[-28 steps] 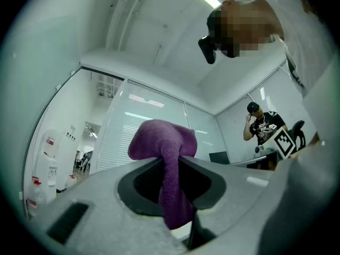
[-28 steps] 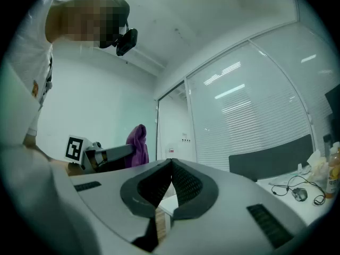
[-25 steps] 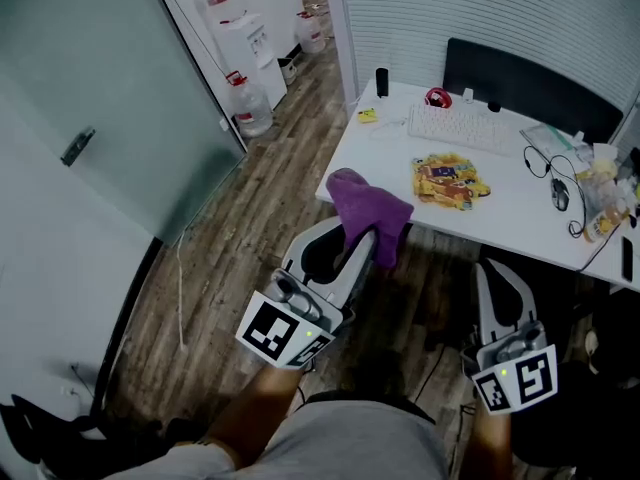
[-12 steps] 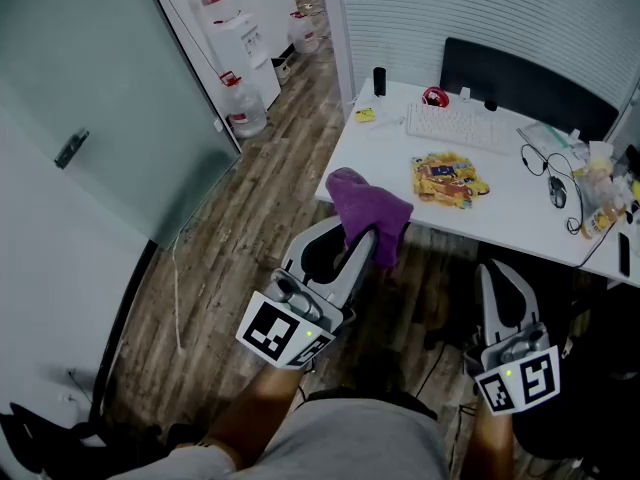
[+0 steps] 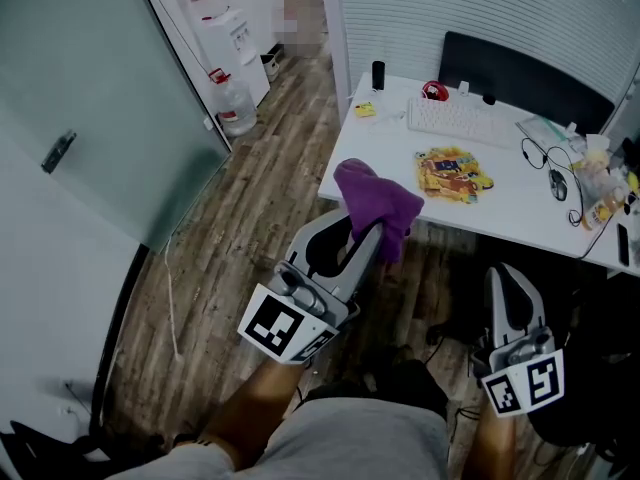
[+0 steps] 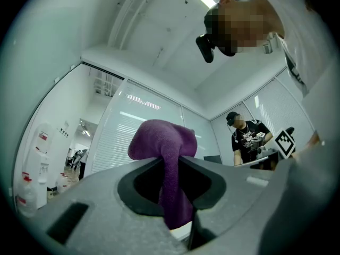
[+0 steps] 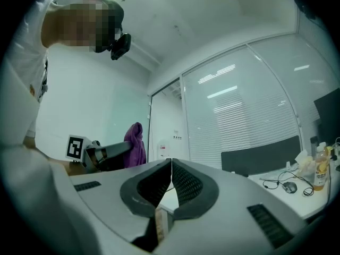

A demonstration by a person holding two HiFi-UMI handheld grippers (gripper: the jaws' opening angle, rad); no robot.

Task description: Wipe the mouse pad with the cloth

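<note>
My left gripper (image 5: 368, 230) is shut on a purple cloth (image 5: 376, 200), which bunches above the fingertips and hangs down between the jaws (image 6: 169, 163). It is held in the air just before the white desk's near left corner (image 5: 345, 173). A flat pad with a yellow, colourful print (image 5: 452, 173) lies on the desk beyond it, apart from the cloth. My right gripper (image 5: 507, 280) hangs lower at the right, below the desk's front edge. Its jaws are shut with nothing between them (image 7: 171, 164). From the right gripper view the cloth (image 7: 136, 141) shows at the left.
On the desk lie a white keyboard (image 5: 458, 123), a mouse with its cable (image 5: 560, 183) and bottles (image 5: 600, 203) at the right end. A black chair back (image 5: 520, 73) stands behind it. A water cooler (image 5: 215, 23) and jug (image 5: 232, 103) stand by the glass wall. Another person (image 6: 247, 137) stands farther off.
My left gripper has carried the cloth a little to the right, toward the desk corner. The right gripper has stayed shut and almost still.
</note>
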